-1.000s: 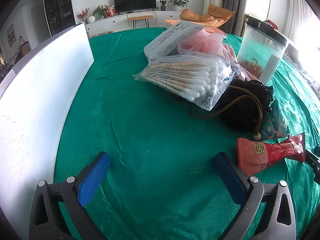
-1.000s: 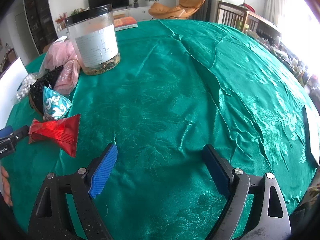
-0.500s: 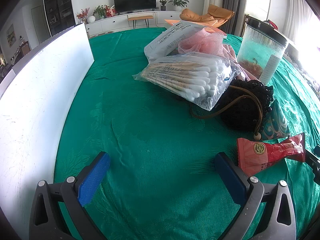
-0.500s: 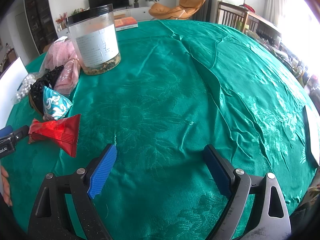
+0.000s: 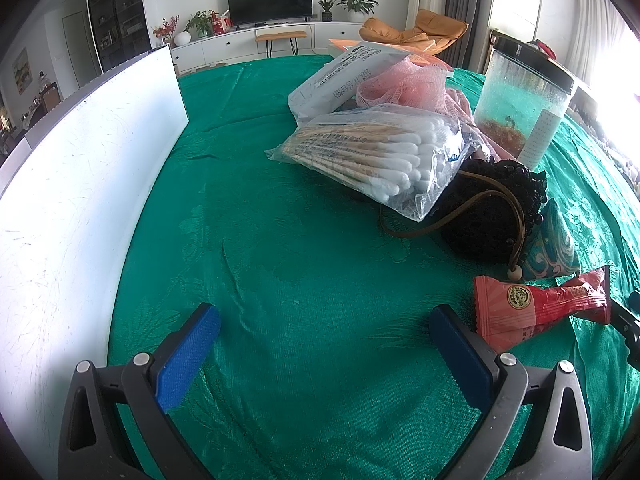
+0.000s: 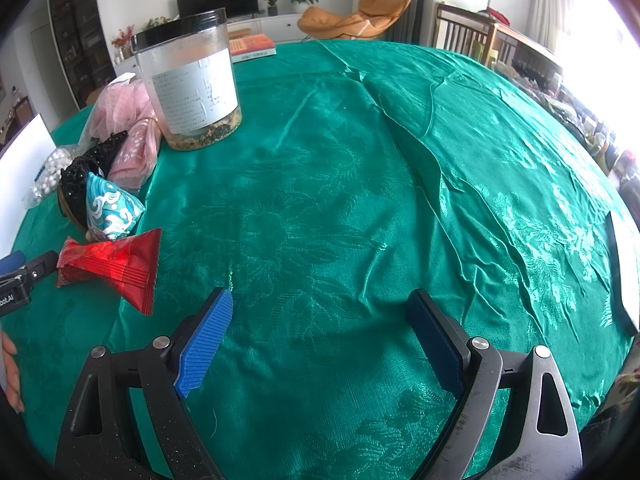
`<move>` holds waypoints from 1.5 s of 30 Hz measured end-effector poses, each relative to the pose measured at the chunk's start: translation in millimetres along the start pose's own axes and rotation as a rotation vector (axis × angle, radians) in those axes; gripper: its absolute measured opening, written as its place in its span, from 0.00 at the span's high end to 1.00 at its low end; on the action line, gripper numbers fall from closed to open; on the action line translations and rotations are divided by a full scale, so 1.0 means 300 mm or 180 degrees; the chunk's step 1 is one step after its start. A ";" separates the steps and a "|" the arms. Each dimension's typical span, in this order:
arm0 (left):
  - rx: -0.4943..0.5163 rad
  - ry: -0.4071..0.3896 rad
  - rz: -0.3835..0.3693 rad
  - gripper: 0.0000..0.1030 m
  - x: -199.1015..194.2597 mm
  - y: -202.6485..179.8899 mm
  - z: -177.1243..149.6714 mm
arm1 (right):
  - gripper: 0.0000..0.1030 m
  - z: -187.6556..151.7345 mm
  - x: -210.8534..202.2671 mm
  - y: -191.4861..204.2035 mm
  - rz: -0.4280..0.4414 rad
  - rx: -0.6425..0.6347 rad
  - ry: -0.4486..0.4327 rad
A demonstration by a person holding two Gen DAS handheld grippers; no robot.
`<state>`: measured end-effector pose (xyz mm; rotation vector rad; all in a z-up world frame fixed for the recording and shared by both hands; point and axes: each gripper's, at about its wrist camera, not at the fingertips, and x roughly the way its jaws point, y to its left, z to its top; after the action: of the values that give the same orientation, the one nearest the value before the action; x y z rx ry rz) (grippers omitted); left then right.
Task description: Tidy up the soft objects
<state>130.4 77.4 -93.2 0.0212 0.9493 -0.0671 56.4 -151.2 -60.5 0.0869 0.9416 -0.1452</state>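
We take the red snack packet point(image 5: 536, 309) as our landmark: a crinkly foil pouch, flat and fanned at one crimped end, lying on the green tablecloth point(image 5: 304, 264) with its long axis running across the left gripper's view. It sits just to the right of our left gripper point(image 5: 326, 326), almost beside the right-hand finger, and to the left of our right gripper point(image 6: 320, 316), a little farther off. So we judge the left one the nearer tool; it would need to swing right.

Both grippers stand wide apart with nothing between their ribbed blue pads point(image 6: 206, 338).

Just behind the packet lies a blue patterned fabric pouch point(image 5: 554, 246), touching a black beaded bag point(image 5: 490, 208) with a brown cord. Beyond these rest a clear bag of cotton swabs point(image 5: 384, 158), a pink mesh puff point(image 5: 404, 86) and a rigid clear jar point(image 5: 522, 106).
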 end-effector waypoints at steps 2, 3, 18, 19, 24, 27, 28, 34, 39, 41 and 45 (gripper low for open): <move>0.0000 0.0000 0.0000 0.00 0.000 0.000 0.000 | 0.11 0.001 0.001 -0.001 0.0000 0.0000 0.0000; 0.0000 0.0000 0.0000 0.00 0.000 0.000 0.000 | 0.11 0.001 0.002 -0.001 0.0000 0.0000 0.0000; 0.0000 0.0019 0.0026 0.00 0.010 0.005 0.013 | 0.11 0.003 0.007 -0.005 0.0002 -0.0005 -0.0006; -0.0004 0.0017 0.0034 0.00 0.011 0.003 0.019 | 0.11 0.003 0.008 -0.005 0.0003 -0.0005 -0.0007; -0.0094 0.0002 0.0092 0.00 0.027 -0.008 0.045 | 0.11 0.005 0.010 -0.007 0.0003 -0.0007 -0.0008; -0.0101 0.0000 0.0090 0.00 0.027 -0.008 0.046 | 0.11 0.006 0.012 -0.008 0.0004 -0.0008 -0.0008; -0.0096 0.0002 0.0096 0.00 0.027 -0.014 0.046 | 0.11 0.005 0.011 -0.007 0.0004 -0.0008 -0.0008; -0.0097 0.0002 0.0094 0.00 0.028 -0.019 0.047 | 0.11 0.000 0.006 -0.001 0.0003 -0.0009 -0.0010; -0.0096 0.0002 0.0093 0.00 0.029 -0.019 0.047 | 0.11 0.002 0.009 -0.002 0.0004 -0.0009 -0.0009; -0.0097 0.0001 0.0094 0.00 0.028 -0.018 0.047 | 0.11 0.002 0.009 -0.003 0.0004 -0.0009 -0.0010; -0.0097 0.0002 0.0093 0.00 0.029 -0.020 0.048 | 0.10 0.002 0.010 -0.003 0.0004 -0.0009 -0.0010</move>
<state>146.7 70.3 -91.9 0.0071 0.9501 -0.0257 58.5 -152.4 -62.4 0.0846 0.9385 -0.1427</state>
